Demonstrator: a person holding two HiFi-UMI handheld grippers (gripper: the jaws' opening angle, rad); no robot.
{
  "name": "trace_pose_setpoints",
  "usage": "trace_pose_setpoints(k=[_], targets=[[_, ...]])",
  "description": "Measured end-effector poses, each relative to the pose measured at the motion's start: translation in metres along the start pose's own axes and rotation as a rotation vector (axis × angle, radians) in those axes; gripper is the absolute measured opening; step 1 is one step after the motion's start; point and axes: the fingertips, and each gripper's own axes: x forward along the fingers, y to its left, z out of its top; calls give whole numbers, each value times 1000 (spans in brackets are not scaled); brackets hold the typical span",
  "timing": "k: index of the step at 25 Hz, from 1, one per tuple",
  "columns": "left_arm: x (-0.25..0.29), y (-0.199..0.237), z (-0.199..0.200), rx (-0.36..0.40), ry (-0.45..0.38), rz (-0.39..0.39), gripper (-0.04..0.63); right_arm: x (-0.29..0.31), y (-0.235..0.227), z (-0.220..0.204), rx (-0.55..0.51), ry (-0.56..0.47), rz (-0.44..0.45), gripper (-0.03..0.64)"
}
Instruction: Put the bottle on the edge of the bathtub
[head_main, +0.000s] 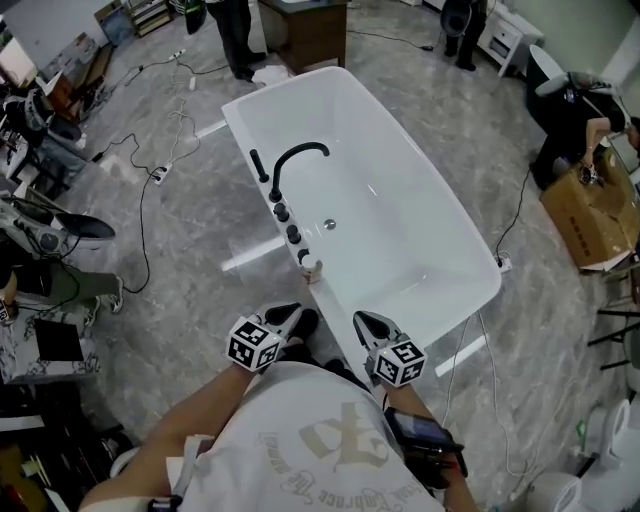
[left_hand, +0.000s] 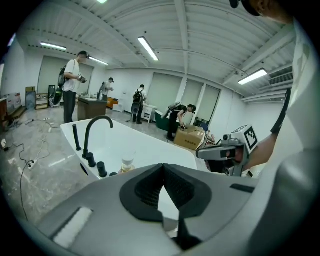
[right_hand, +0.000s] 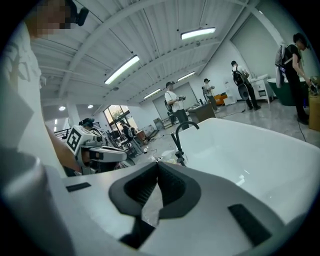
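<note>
Small clear bottle (head_main: 312, 268) upright on the rim of the white bathtub (head_main: 400, 230); both grippers clenched on nothing.
The bottle stands just beside the row of black knobs (head_main: 290, 225) below the black arched faucet (head_main: 300, 150); any label is too small to read. The left gripper (head_main: 292, 315) and right gripper (head_main: 362, 321) are by the tub's near end, clear of the bottle, jaws pressed together. Grey lettering on the white shirt (head_main: 330, 440) is unreadable.
</note>
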Motion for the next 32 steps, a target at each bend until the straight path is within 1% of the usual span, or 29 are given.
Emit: trace_pose_setpoints(k=[4, 8, 13, 18, 20, 22, 24, 29, 32], targets=[[-13, -18, 9, 11, -37, 3, 6, -17, 12, 6, -4, -35, 22, 6], [-27, -28, 5, 8, -70, 11, 6, -29, 25, 4, -20, -46, 38, 6], [-39, -31, -6, -19, -84, 33, 6, -36, 38, 6, -57, -40, 62, 5], [-47, -34, -25, -27, -88, 23, 6, -42, 46, -7, -87, -18, 47, 6], [-51, -28, -23, -19, -104, 26, 6, -32, 50, -4, -105, -13, 57, 5], [-53, -23, -13, -17, -116, 33, 6, -22, 54, 8, -111, -7, 71, 5], [-51, -23, -11, -21, -117, 38, 6, -19, 52, 13, -105, -3, 75, 6], [-38, -33, -28, -39, -88, 37, 6, -25, 44, 6, -96, -6, 74, 6], [-33, -32, -26, -41, -81, 36, 6, -23, 40, 5, -86, -2, 72, 6]])
